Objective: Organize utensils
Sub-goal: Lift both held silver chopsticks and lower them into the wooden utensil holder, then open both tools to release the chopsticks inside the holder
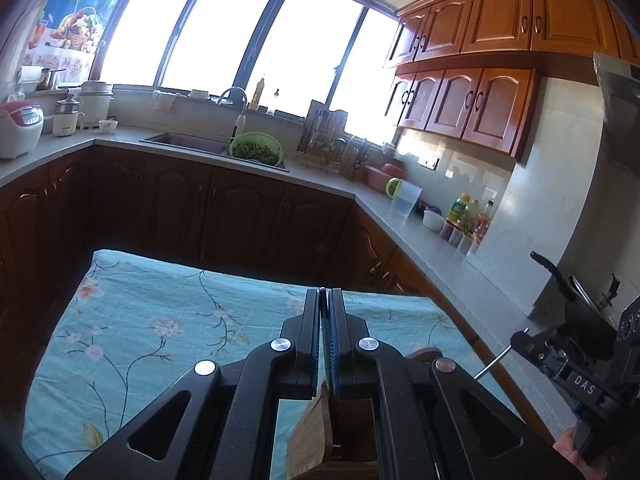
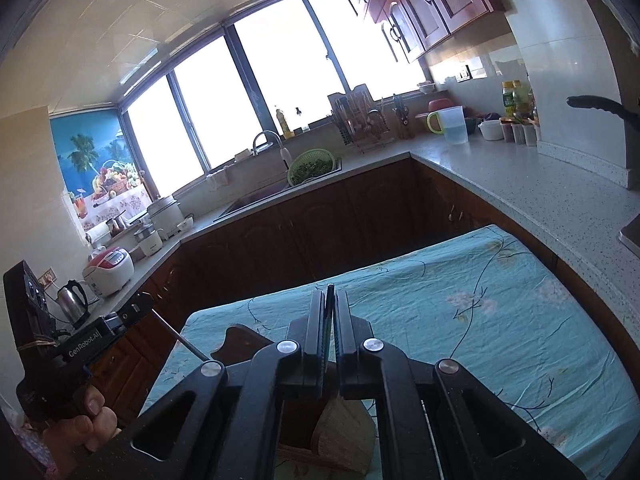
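My left gripper (image 1: 323, 294) is shut on a thin blue-handled utensil (image 1: 331, 344), held over the table. In the right wrist view it shows at the left (image 2: 138, 308), with the utensil's metal shaft (image 2: 182, 340) slanting down. My right gripper (image 2: 330, 292) is shut on a thin dark utensil (image 2: 328, 320). In the left wrist view it shows at the right (image 1: 520, 338) with a metal shaft (image 1: 494, 362) hanging down. A wooden utensil holder (image 2: 344, 432) with a pale wooden spatula in it stands below both grippers, and also shows in the left wrist view (image 1: 312, 436).
The table wears a turquoise floral cloth (image 1: 160, 320). A grey counter (image 2: 520, 184) wraps around it with a sink, a green colander (image 1: 256, 148), a dish rack, a jug (image 2: 452, 124), bottles and rice cookers (image 2: 108, 268). A kettle (image 2: 74, 300) stands at the left.
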{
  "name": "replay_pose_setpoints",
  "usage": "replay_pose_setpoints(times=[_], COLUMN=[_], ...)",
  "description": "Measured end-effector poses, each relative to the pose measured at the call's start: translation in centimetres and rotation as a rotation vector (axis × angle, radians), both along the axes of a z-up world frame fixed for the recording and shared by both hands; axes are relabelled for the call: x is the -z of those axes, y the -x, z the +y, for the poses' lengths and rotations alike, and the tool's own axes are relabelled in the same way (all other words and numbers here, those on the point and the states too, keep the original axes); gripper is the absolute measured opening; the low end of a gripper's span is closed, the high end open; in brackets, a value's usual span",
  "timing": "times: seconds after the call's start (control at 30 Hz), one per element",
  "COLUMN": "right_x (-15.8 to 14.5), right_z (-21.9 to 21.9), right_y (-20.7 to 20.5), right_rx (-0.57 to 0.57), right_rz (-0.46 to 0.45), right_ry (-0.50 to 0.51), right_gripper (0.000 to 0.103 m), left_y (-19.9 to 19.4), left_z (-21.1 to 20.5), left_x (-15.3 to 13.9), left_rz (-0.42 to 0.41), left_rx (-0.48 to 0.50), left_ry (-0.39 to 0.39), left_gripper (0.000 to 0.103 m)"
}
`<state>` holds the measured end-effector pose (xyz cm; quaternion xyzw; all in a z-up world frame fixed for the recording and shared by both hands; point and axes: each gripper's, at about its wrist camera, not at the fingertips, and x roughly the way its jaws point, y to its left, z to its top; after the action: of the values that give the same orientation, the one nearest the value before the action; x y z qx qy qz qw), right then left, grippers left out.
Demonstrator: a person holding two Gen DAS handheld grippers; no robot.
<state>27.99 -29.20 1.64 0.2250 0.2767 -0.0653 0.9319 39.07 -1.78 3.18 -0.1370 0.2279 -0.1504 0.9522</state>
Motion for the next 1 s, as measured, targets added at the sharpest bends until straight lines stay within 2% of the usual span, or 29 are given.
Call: replay_pose_setpoints(times=[0.07, 0.37, 0.47, 0.5, 0.53, 0.57, 0.63, 0.67, 0.7, 0.73, 0.8, 0.83, 0.87, 1.0], right_x=[0.0, 0.1, 0.3, 0.4, 0.5, 0.4, 0.2, -0.1, -0.4, -0.8, -1.5, -1.9, -2.2, -3.1], right_z=[-0.3, -0.9, -1.2, -1.3, -1.4, -1.4, -1.4, -1.5, -1.6, -1.5, -1.6, -1.7, -1.7, -1.3], right_y=[-0.2, -0.5, -0.6, -0.7, -0.7, -0.6, -0.1, 0.3, 0.7, 1.2, 2.1, 2.4, 2.9, 5.3], right_rx=[0.002, 0.010, 0.007, 0.001, 0.000, 0.002, -0.002, -0.004, 0.001, 0.007, 0.013, 0.014, 0.016, 0.024], right_rz=[0.004, 0.014, 0.027, 0.032, 0.033, 0.034, 0.015, -0.005, -0.024, -0.043, -0.073, -0.085, -0.097, -0.126], right_ry=[-0.004, -0.019, -0.034, -0.047, -0.055, -0.055, -0.064, -0.075, -0.080, -0.082, -0.091, -0.100, -0.108, -0.106], right_gripper=[0.004, 0.005, 0.009, 0.010, 0.012, 0.020, 0.043, 0.059, 0.066, 0.068, 0.081, 0.085, 0.089, 0.093], left_y=[0.0, 0.0, 0.4, 0.6, 0.8, 1.4, 2.3, 2.9, 3.4, 3.9, 5.2, 5.8, 6.6, 9.9], left_z=[-0.2, -0.4, 0.2, 0.5, 0.7, 1.4, 1.9, 1.9, 2.0, 2.2, 2.6, 2.9, 3.2, 4.2], left_x=[-0.2, -1.0, -1.0, -1.1, -1.2, -1.5, -2.0, -2.1, -2.3, -2.4, -2.4, -2.4, -2.3, -2.3], left_rz=[-0.017, 0.003, 0.018, 0.024, 0.027, 0.027, 0.008, -0.006, -0.008, -0.008, -0.013, -0.009, -0.008, -0.013], left_rx=[-0.010, -0.007, -0.004, -0.002, 0.002, -0.003, -0.020, -0.028, -0.032, -0.034, -0.042, -0.054, -0.065, -0.078], left_ry=[-0.010, -0.004, 0.005, 0.008, 0.013, 0.016, 0.022, 0.022, 0.015, 0.014, 0.023, 0.023, 0.024, 0.035], left_gripper=[0.003, 0.004, 0.004, 0.005, 0.014, 0.030, 0.052, 0.053, 0.054, 0.058, 0.065, 0.074, 0.078, 0.080])
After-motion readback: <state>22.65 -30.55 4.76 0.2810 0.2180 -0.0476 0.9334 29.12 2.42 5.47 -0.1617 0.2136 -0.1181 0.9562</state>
